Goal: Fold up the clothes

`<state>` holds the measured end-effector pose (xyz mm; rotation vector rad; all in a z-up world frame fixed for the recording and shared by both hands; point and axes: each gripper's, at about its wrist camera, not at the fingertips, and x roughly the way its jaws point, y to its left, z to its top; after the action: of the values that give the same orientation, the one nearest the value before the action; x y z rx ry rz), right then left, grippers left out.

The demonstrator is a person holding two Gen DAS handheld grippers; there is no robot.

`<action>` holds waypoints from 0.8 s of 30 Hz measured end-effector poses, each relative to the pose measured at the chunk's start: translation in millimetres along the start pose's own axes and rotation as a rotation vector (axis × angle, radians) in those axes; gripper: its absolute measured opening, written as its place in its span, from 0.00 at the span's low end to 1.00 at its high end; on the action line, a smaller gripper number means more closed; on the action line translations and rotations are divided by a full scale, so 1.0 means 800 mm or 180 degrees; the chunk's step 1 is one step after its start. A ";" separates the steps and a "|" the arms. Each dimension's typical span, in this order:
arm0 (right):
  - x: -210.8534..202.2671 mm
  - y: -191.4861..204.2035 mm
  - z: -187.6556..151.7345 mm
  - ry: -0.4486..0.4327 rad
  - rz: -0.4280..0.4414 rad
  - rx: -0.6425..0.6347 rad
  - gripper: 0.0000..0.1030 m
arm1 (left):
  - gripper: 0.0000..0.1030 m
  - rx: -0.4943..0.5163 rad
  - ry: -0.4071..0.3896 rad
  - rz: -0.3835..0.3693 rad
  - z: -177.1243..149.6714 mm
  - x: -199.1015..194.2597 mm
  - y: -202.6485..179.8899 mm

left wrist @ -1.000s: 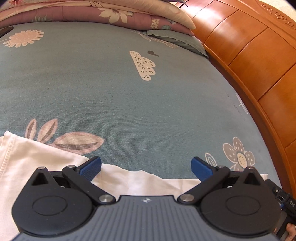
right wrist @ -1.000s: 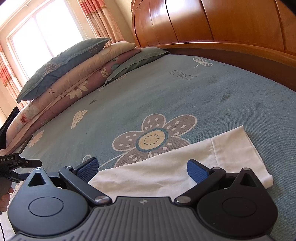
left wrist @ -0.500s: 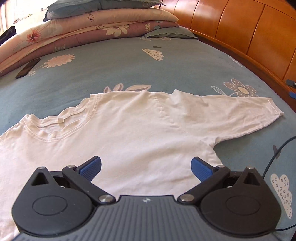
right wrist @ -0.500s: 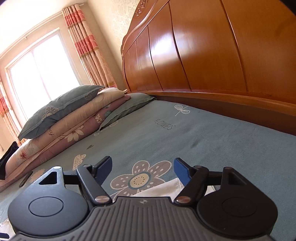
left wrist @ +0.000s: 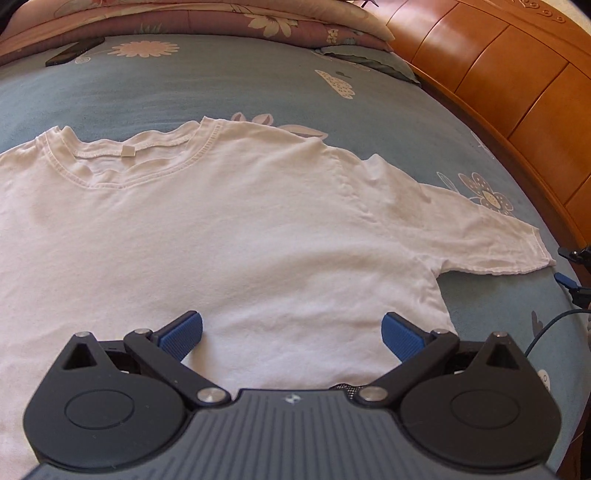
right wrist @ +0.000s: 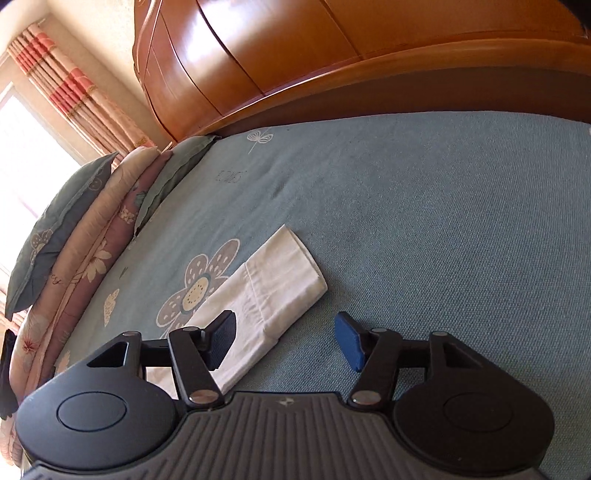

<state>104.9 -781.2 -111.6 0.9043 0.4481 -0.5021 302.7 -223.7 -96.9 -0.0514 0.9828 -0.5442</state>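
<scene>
a white t-shirt (left wrist: pixel 229 236) lies spread flat on the bed (left wrist: pixel 192 92), front up, neckline (left wrist: pixel 125 162) toward the stacked quilts (left wrist: pixel 221 18) at the far side, its body smooth with only light creases near the shoulder seam. one short sleeve (left wrist: pixel 491 240) reaches out sideways toward the wooden headboard (left wrist: pixel 498 74), its hemmed end flat on the blue-grey flowered sheet.

the left gripper (left wrist: pixel 291 332) hangs over the shirt's lower body with its jaws wide apart, the blue pads above the cloth and nothing caught between them. the right gripper (right wrist: pixel 284 338) sits at the sleeve end (right wrist: pixel 280 280); its jaws are closing, part-way open, with the sleeve's edge lying between them nearer the dark left pad, and the pads are not pressing on it. from the left wrist view the right gripper's tips show at the frame's right edge, just beyond the sleeve hem.

a dark phone (left wrist: pixel 74 51) lies on the sheet near the quilts, well apart from the shirt. striped curtains (right wrist: pixel 74 96) hang by the window.
</scene>
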 end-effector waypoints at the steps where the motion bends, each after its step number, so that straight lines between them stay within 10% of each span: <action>1: 0.006 -0.002 0.002 -0.0006 0.0034 0.0079 0.63 | 1.00 -0.0003 -0.0002 0.0000 0.000 0.000 0.000; 6: 0.027 -0.004 0.006 -0.0103 0.0074 0.0154 0.52 | 1.00 0.0025 0.0000 0.0032 0.000 0.002 -0.002; 9: 0.029 -0.005 0.002 -0.0131 -0.0082 0.0085 0.12 | 1.00 0.0061 0.0005 0.0051 0.000 0.004 -0.004; 24: -0.024 0.019 0.001 -0.0424 -0.0522 -0.0128 0.23 | 1.00 -0.0047 -0.0020 -0.0052 0.003 0.002 0.005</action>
<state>98.8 -769.9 -91.1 0.7937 0.4112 -0.6968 307.5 -221.4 -98.0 -0.0742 0.9810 -0.5514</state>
